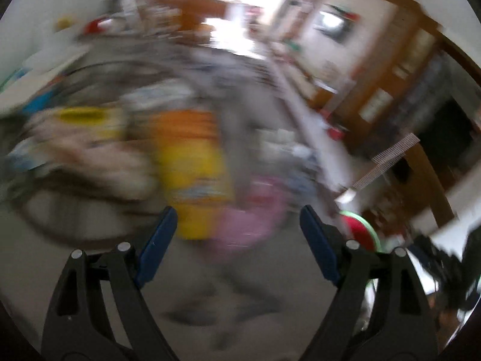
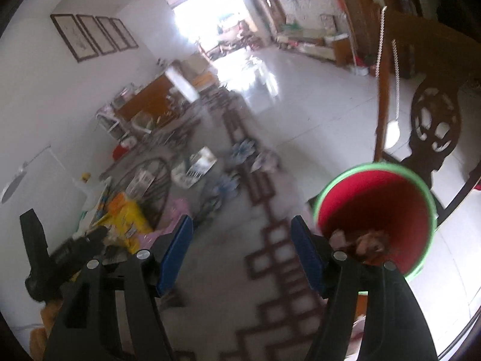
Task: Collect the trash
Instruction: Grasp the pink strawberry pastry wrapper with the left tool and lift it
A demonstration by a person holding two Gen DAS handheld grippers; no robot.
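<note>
At floor level in a long tiled room, two hand-held grippers hang over a grey patterned rug (image 2: pixel 228 273) strewn with litter. The left gripper (image 1: pixel 237 221), low in its own badly blurred view, stands with its blue pads (image 1: pixel 157 245) wide apart and nothing between them; the right gripper (image 2: pixel 242 234) is likewise released, its jaws parted over bare rug. Neither holds anything.

Trash waiting to be collected lies at lower left of the right wrist view: a crinkled yellow-and-orange plastic snack bag (image 2: pixel 127 215), with a crumpled pink wrapper or sheet (image 2: pixel 177 213) just beside it. In the left wrist view the same yellow bag (image 1: pixel 192 168) and pink piece (image 1: pixel 249 219) sit just ahead of the open jaws, centre frame, though motion blur hides their edges. More paper and packaging lies further up the rug.

A round red bin with a green rim (image 2: pixel 375 213) stands at lower right of the right view, near that gripper's right finger, with brownish scraps already inside.

Both pieces look light, thin and soft, likely to crumple rather than resist, and the bag's glossy film may slip. A pinch on a raised fold or a bunched edge, not the flat face, seems the surest hold; a loose corner could tear or slide free.
</note>
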